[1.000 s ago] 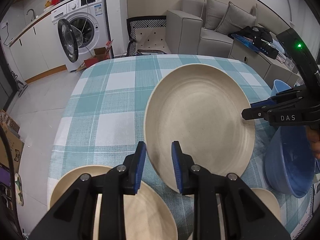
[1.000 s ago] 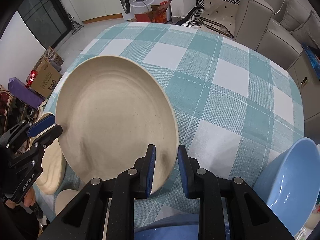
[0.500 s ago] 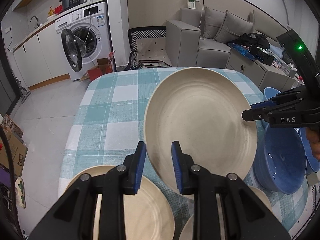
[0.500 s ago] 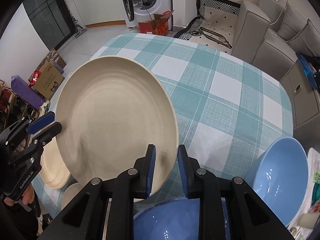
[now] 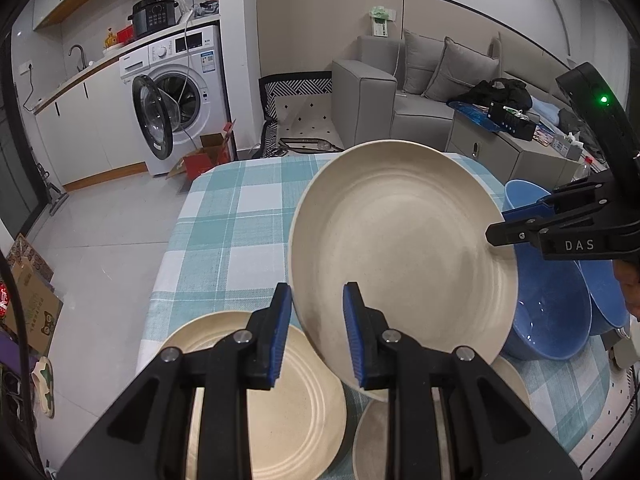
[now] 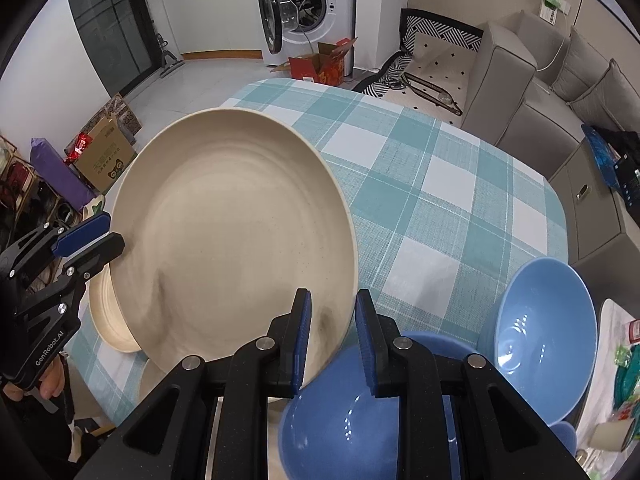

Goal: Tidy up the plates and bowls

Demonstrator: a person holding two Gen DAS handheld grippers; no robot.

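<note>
Beige plate [image 5: 400, 244] is up off the checked tablecloth [image 6: 440, 208], pinched at opposite rims by the left gripper [image 5: 314, 332] and right gripper [image 6: 330, 336], so next it probably gets lowered onto the plate stack [image 5: 280, 408].

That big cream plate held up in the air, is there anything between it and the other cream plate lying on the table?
Nothing visible. Both tongs, left and right, hold the big plate by opposite edges, tilted above the table. The other plate lies just below its near edge, bare on top. The blue bowls sit off to the right.
</note>
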